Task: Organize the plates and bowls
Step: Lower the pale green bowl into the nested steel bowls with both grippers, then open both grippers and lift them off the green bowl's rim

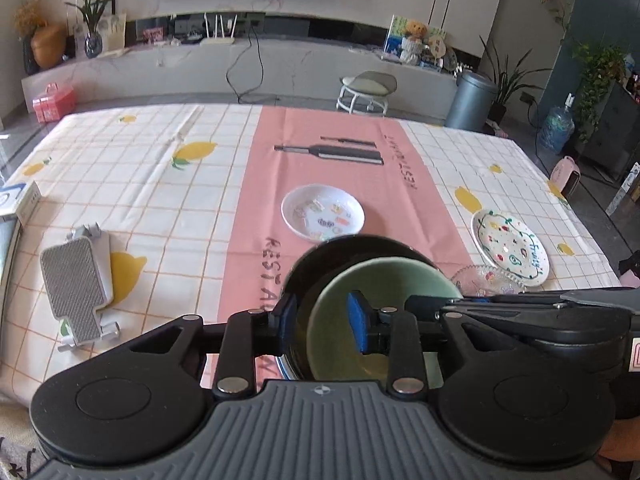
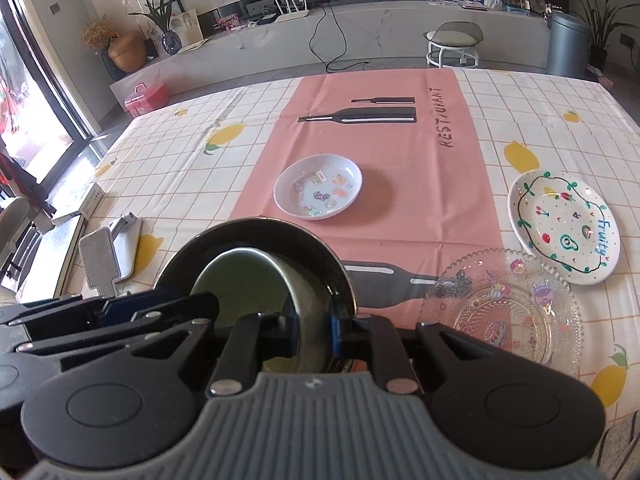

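A pale green bowl [image 1: 380, 280] [image 2: 248, 280] lies tilted inside a black bowl [image 1: 320, 256] [image 2: 256, 232] at the near edge of the pink runner. My right gripper [image 2: 316, 334] is shut on the green bowl's wall, one finger inside it and the blue pad [image 2: 335, 332] outside; it enters the left wrist view from the right [image 1: 424, 306]. My left gripper [image 1: 324, 322] straddles both bowls' left rims, with the pads apart and a gap at the green rim; its fingers show at the left of the right wrist view [image 2: 176, 308].
A white sticker dish [image 1: 322, 212] [image 2: 318, 186] sits mid-runner. At the right are a "fruity" plate [image 1: 510, 246] [image 2: 564, 226] and a clear glass plate [image 1: 488, 280] [image 2: 504, 308]. A grey metal stand [image 1: 76, 288] [image 2: 104, 264] lies to the left, with a box [image 1: 16, 200] beyond it.
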`<control>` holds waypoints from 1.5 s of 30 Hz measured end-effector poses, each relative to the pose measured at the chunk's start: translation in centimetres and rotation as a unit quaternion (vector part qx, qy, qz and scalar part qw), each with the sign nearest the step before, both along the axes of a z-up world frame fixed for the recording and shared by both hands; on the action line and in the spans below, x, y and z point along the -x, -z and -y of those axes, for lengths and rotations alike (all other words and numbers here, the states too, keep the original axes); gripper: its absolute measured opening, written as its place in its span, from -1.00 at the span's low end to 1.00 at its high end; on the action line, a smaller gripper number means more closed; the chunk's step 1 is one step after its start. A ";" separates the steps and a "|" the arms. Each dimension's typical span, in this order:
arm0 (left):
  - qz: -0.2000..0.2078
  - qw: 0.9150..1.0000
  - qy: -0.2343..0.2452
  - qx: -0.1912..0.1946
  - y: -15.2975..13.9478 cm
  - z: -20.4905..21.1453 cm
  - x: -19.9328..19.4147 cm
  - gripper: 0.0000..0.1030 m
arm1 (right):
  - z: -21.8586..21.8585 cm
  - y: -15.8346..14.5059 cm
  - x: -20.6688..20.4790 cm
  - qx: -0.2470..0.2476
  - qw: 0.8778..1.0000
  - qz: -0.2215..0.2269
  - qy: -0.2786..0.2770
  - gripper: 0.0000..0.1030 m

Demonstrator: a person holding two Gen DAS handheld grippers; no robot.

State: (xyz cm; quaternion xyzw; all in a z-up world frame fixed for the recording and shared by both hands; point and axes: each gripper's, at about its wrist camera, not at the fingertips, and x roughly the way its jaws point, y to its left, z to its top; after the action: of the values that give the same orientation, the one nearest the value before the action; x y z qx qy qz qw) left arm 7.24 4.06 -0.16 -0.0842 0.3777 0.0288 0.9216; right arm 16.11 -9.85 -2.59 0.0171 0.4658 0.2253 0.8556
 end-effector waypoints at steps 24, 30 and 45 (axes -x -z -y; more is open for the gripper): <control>-0.012 0.998 -0.051 0.039 1.2 -3.3 0.5 0.06 | -3.5 1.1 -0.2 0.062 0.996 0.054 -0.043 -0.54; -0.024 0.996 -0.058 0.056 1.7 -3.9 0.4 0.07 | -3.7 0.7 -0.1 0.066 0.994 0.065 -0.057 -0.45; -0.006 0.994 -0.057 0.094 1.1 -5.3 1.0 0.06 | -3.6 -1.1 1.0 0.061 0.990 0.107 -0.069 -0.15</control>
State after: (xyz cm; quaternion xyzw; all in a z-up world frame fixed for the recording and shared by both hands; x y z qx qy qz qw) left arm 6.23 9.38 -1.28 -0.1913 0.3785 0.0460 0.9045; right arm 15.13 -6.23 -1.47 -0.0911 0.3847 0.2556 0.8822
